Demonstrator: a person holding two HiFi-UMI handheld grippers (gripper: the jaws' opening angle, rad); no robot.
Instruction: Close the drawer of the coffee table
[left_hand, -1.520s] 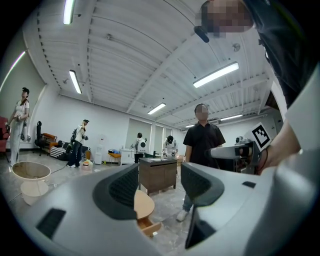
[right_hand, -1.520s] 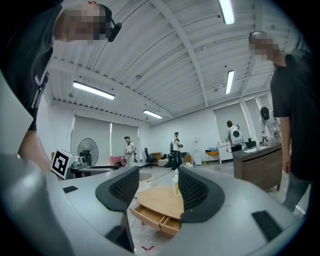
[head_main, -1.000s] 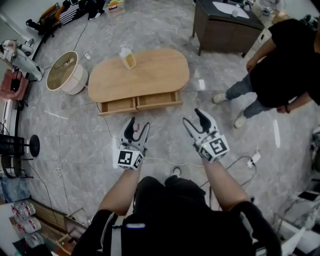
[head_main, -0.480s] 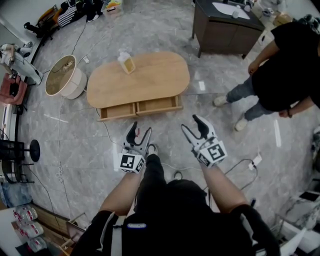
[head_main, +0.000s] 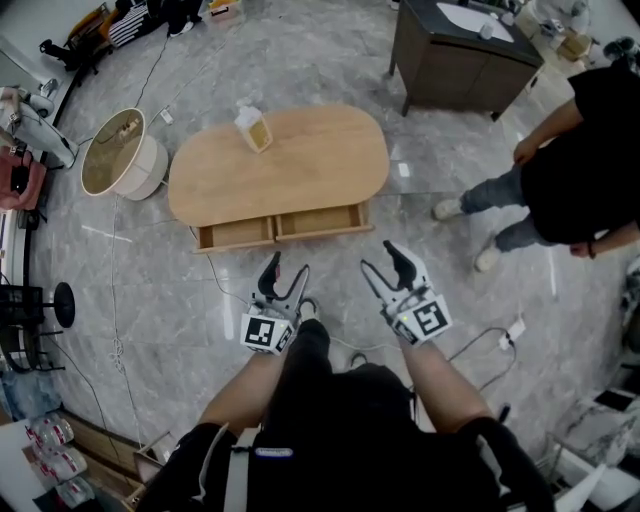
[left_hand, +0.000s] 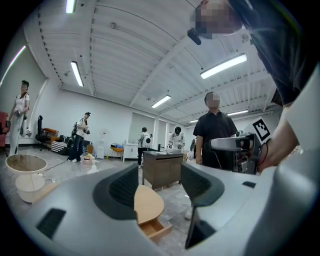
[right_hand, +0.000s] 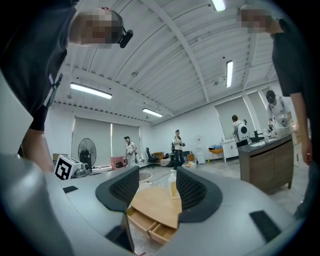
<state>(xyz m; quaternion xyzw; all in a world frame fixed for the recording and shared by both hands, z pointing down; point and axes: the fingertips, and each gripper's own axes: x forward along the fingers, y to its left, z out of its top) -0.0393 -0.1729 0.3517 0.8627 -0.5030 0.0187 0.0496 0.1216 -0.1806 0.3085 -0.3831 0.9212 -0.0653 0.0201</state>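
The oval wooden coffee table (head_main: 290, 170) stands on the marble floor ahead of me. Its two front drawers are pulled out side by side: the left drawer (head_main: 235, 234) and the right drawer (head_main: 320, 220). My left gripper (head_main: 284, 272) hangs open in the air short of the drawers, holding nothing. My right gripper (head_main: 381, 260) is open too, a little to the right of the right drawer's front. In the left gripper view the table's end (left_hand: 148, 204) and an open drawer (left_hand: 156, 229) show between the jaws. The right gripper view frames the table (right_hand: 155, 202) and both drawers (right_hand: 150, 225).
A bottle of amber liquid (head_main: 254, 126) stands on the table's far left. A round side table (head_main: 122, 155) sits left of it, a dark cabinet (head_main: 460, 45) behind. A person (head_main: 575, 165) stands at the right. Cables (head_main: 480, 338) lie on the floor.
I have stepped nearer to the table, a leg now showing between the arms. Both grippers stay open and hold roughly the same pose, a bit closer to the drawers.
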